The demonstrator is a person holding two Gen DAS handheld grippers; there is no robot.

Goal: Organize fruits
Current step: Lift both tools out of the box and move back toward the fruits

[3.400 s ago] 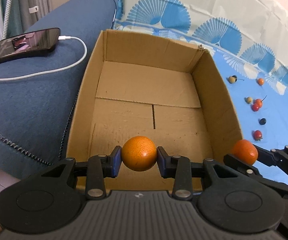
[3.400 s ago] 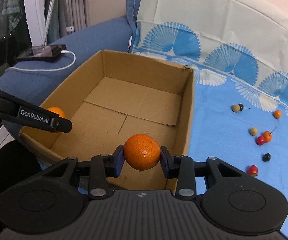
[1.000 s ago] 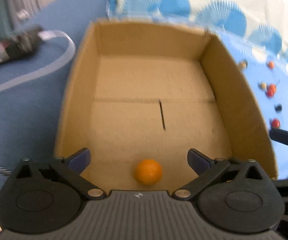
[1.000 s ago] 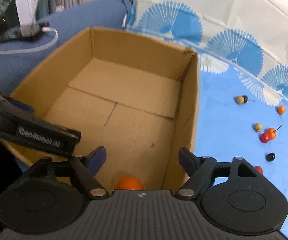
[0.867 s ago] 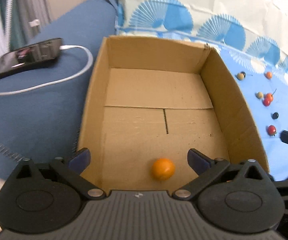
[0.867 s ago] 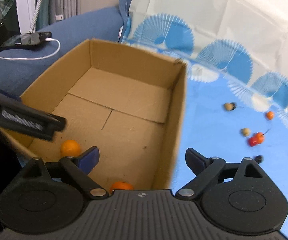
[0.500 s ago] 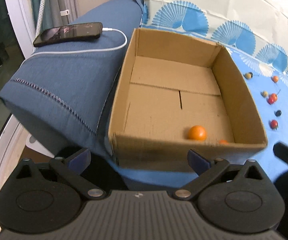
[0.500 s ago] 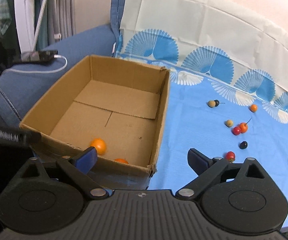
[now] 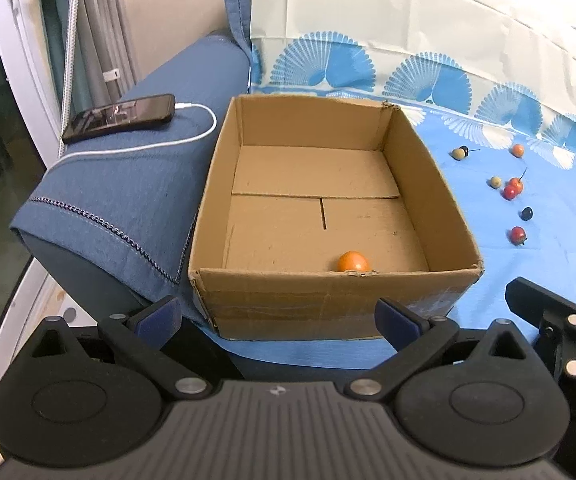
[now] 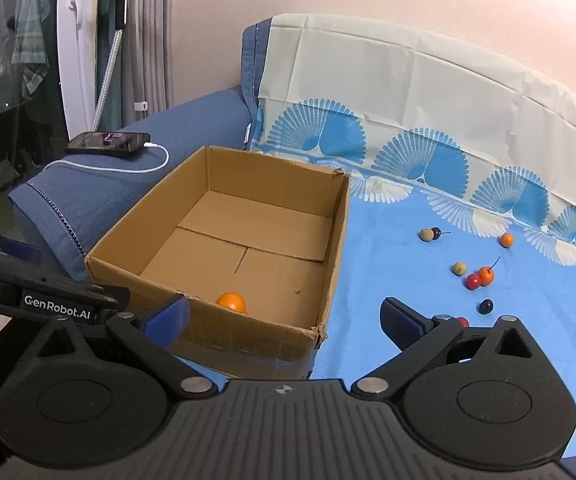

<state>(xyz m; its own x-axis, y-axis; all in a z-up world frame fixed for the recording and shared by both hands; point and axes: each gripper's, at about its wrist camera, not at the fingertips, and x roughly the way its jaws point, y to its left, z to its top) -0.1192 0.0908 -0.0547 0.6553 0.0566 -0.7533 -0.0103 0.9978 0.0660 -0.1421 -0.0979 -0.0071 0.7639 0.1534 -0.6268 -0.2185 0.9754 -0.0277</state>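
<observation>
An open cardboard box (image 9: 327, 300) (image 10: 339, 240) stands on the blue cloth beside the sofa arm. One orange (image 9: 352, 261) (image 10: 231, 301) lies on its floor against the near wall, which hides the floor right behind it. My left gripper (image 9: 278, 316) is open and holds nothing, hanging in front of and above that wall. My right gripper (image 10: 284, 316) hovers near the box's front right corner, its jaws opening with nothing between them. Several small red, orange, tan and dark fruits (image 9: 513, 190) (image 10: 479, 276) lie scattered on the cloth to the right.
A phone (image 9: 122, 116) (image 10: 108, 142) with a white cable (image 9: 160, 146) rests on the blue sofa arm (image 9: 120, 208) left of the box. The fan-patterned cloth (image 10: 407, 280) climbs the backrest. A white frame and curtains stand far left.
Both grippers let their oranges go into the box, opened wide, and pulled back and up. They now hang outside the near wall, and more of the room shows.
</observation>
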